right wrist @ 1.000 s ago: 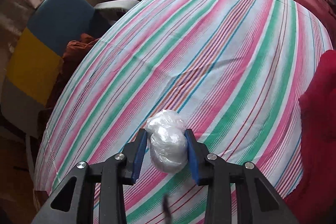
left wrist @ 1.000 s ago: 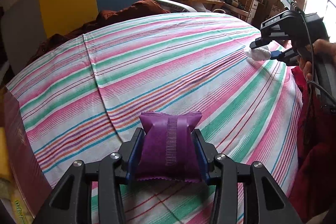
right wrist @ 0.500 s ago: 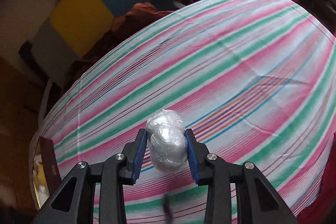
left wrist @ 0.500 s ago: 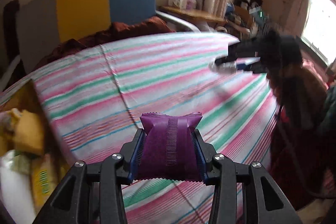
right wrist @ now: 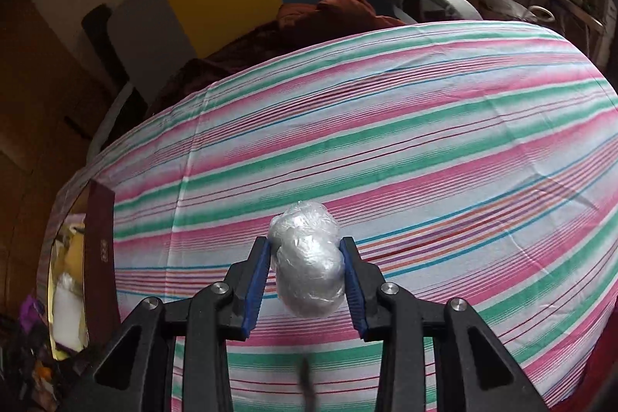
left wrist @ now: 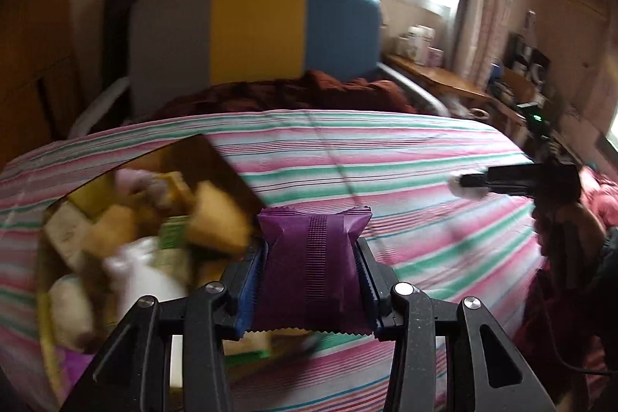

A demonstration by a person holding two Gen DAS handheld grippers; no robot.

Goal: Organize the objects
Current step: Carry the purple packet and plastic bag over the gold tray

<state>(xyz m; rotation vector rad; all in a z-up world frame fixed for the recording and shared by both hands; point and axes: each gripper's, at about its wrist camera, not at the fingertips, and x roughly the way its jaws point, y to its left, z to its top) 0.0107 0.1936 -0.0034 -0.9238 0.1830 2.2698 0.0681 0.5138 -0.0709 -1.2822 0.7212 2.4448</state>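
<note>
The left hand-held gripper (left wrist: 311,271) is clamped on a purple snack packet (left wrist: 312,263), and the relation that matters is where the open box (left wrist: 216,161) lies from it: just to the gripper's left and slightly ahead, its near corner almost under the packet's left edge. The right hand-held gripper (right wrist: 305,271) grips a white plastic-wrapped bundle (right wrist: 307,263) and sits well apart from that box, which shows only at the far left edge of its view, so the left hand is clearly the nearer one. I would judge a short sideways carry and a drop for the left, and a long reach across the bed for the right.

The bed (right wrist: 425,141) is the largest surface, covered by a smooth sheet striped in pink, green and white, with a padded headboard (left wrist: 255,33) in grey, yellow and blue panels behind it. The box is a rigid, dark red carton with a gold-toned lining, already heaped with small packets, mostly yellow and white, blurred here. The purple packet is a pillow-shaped foil pouch with a ribbed centre seam and serrated ends, long axis running away from the camera. The bundle is a soft, crinkled, roughly egg-shaped lump, glossy and squeezed slightly at its sides.
</note>
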